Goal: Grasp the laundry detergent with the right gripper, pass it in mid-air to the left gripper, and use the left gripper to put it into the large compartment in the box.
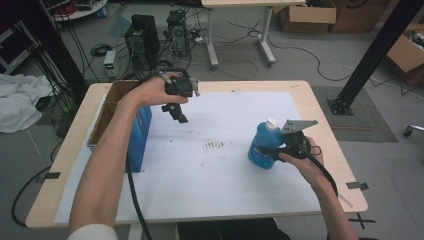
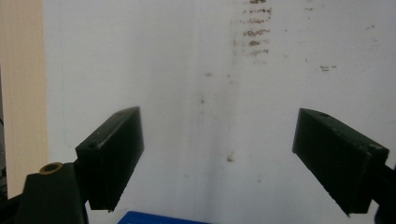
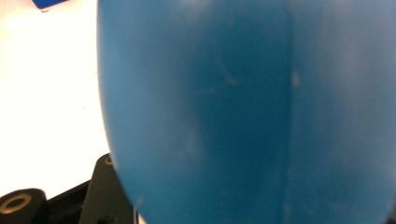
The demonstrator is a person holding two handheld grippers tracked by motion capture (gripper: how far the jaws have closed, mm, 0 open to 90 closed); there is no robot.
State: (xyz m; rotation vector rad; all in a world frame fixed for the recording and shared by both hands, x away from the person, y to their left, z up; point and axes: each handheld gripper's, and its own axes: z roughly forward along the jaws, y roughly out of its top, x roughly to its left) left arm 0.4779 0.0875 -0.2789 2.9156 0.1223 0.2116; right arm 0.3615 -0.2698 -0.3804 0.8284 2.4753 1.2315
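Note:
A blue bottle (image 1: 261, 146) with a white cap (image 1: 271, 123) stands slightly tilted on the right side of the white sheet (image 1: 220, 175). My right gripper (image 1: 276, 149) is shut on its body from the right. In the right gripper view the bottle (image 3: 243, 107) sits very close, with one black jaw showing at the lower left. My left gripper (image 1: 179, 116) hangs above the sheet's far left part, beside the box. In the left gripper view it (image 2: 219, 119) is open wide, nothing between the jaws, stained white sheet (image 2: 187, 70) below.
An open cardboard box (image 1: 111, 107) with a blue side (image 1: 139, 137) stands on the table's left edge. Brown smudges (image 1: 215, 144) mark the sheet's middle. Behind the table are computer towers (image 1: 142, 40), cables and another desk. A black post (image 1: 372, 55) rises at the right.

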